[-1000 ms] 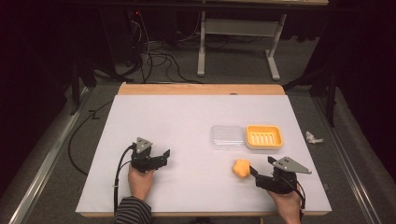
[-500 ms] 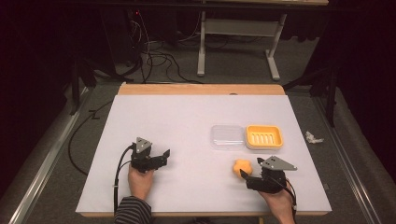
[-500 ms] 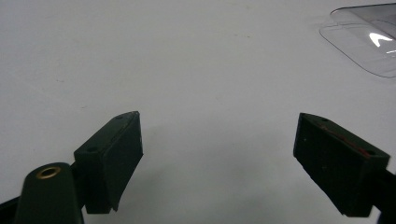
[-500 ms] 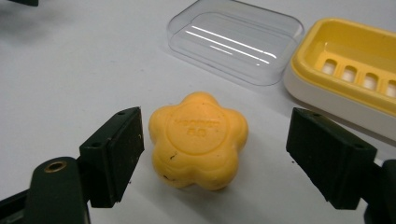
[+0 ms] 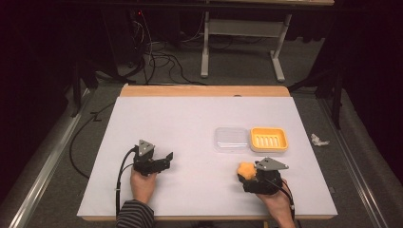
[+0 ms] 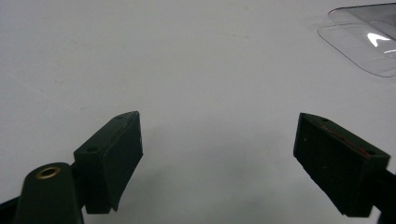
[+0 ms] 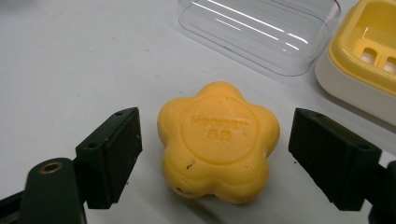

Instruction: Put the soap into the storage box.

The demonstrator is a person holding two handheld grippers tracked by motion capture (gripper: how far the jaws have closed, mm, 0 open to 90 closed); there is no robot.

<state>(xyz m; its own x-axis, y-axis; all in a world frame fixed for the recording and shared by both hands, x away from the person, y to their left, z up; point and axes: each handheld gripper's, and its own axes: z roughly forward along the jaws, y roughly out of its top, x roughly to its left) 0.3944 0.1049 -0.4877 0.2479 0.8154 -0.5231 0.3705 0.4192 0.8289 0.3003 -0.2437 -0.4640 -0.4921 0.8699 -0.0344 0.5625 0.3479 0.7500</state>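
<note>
Right gripper (image 7: 215,154) released, jaws straddling the soap (image 7: 218,140) at frame centre, likely lined up to pinch it. Left gripper (image 6: 217,158) released, idle over bare table (image 6: 187,56).

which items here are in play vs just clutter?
In play (a judgement):
- flower-shaped soap, lying on the table between the open right tongs
- yellow soap dish
- clear lid, lying beside the dish

Lying about:
- left tongs, open over bare white table
- crumpled scrap on the floor off the table's right edge
- cables on the floor beyond
</note>
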